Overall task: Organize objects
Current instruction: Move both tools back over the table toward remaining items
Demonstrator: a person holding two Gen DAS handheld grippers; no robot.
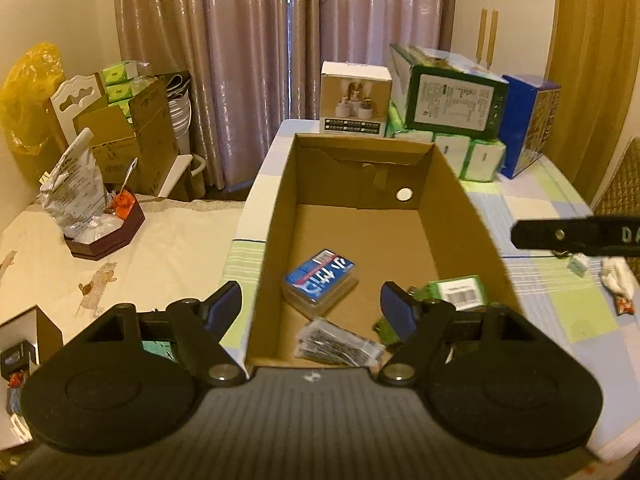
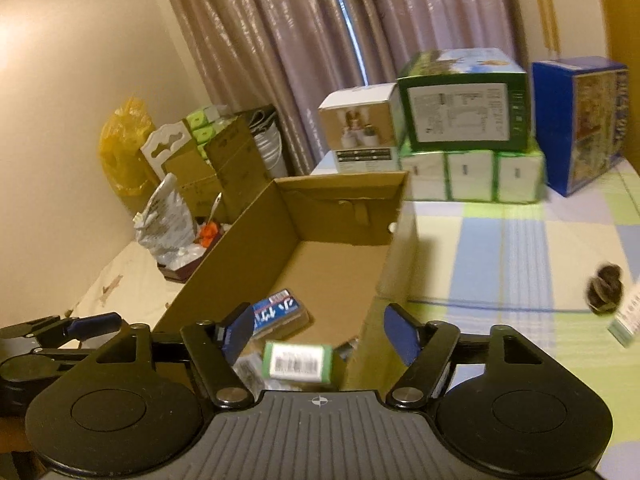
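- Inside, the open brown cardboard box [image 1: 356,216] sits on the checked green-and-blue cloth [image 2: 520,248], its long axis running away toward the curtains.
- Blue rectangular card pack [image 1: 320,282] lies flat on the box floor, long axis slanted.
- Green barcode-labelled packet [image 2: 298,362] rests near the box's right wall (blurred).
- Left hand-held gripper [image 1: 312,308]: fingers spread wide, empty.
- Right hand-held gripper [image 2: 320,330]: likewise spread, holding nothing.

Matt cardboard box [image 1: 472,216], glossy curtains [image 1: 248,40]

Open cardboard box [image 1: 472,216] holds three items — blue pack [image 1: 319,280] lying flat, green pack [image 1: 460,291], dark sachet [image 1: 340,345] at the near end.
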